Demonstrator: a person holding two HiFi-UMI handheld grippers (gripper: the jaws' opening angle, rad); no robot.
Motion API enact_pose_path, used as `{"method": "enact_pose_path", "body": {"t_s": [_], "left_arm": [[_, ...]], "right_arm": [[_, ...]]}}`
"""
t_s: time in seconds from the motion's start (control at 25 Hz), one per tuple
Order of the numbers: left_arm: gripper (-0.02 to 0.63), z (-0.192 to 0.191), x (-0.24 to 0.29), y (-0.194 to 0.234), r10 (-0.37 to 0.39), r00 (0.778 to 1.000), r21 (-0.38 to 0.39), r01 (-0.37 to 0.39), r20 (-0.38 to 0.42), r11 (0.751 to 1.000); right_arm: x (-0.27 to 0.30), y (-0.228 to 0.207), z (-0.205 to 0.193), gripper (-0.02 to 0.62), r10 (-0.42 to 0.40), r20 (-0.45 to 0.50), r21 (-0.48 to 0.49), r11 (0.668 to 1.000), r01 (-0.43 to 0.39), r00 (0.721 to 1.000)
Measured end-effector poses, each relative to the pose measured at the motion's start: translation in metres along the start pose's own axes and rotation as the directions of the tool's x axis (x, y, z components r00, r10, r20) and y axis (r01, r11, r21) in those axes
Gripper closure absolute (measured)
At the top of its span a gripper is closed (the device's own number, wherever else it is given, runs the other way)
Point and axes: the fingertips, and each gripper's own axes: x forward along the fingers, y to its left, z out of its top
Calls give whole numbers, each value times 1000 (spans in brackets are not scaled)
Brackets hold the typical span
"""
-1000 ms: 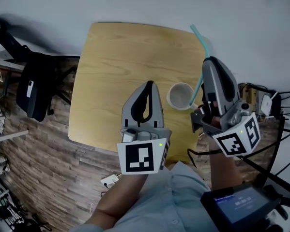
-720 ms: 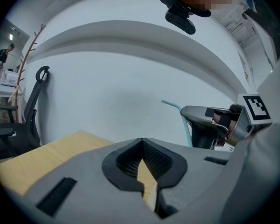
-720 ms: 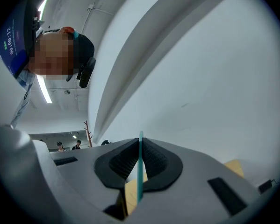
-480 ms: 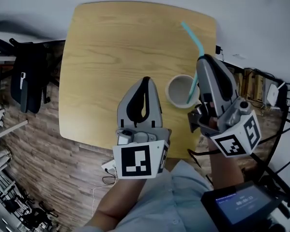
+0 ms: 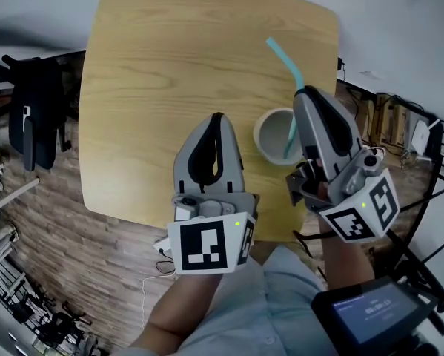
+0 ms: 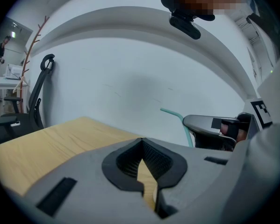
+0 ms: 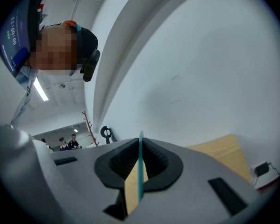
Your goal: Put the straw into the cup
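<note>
Teal straw (image 5: pixel 284 56) was pinched in right gripper (image 5: pixel 305 95), lower end down inside white cup (image 5: pixel 259 141) on wooden table (image 5: pixel 162 65). Left gripper (image 5: pixel 217 119) hovered beside cup, jaws together, empty.

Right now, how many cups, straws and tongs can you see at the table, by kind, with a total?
Cup: 1
Straw: 1
Tongs: 2 (left tongs, right tongs)
Total: 4
</note>
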Motion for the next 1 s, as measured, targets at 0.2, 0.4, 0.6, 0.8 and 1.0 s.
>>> {"method": "enact_pose_path", "body": {"t_s": [0.2, 0.4, 0.6, 0.8, 1.0], "left_arm": [[607, -2, -2, -2, 2, 1000, -8, -2, -6, 1000], [607, -6, -2, -1, 2, 1000, -9, -2, -18, 1000], [607, -9, -1, -4, -7, 1000, -1, 7, -20, 1000], [607, -9, -10, -15, -23, 1000, 5, 23, -21, 1000], [607, -3, -16, -19, -46, 999, 19, 46, -13, 999]], "right_arm": [[-4, -2, -7, 575, -15, -31, 4, 1000, 15, 999], [-5, -2, -19, 572, -18, -74, -12, 1000, 17, 997], [-8, -7, -24, 567, -40, -92, -23, 999, 38, 995], [-21, -4, -24, 541, -62, -106, -35, 998, 59, 992], [-29, 2, -23, 541, -82, -91, -46, 996, 78, 992]]}}
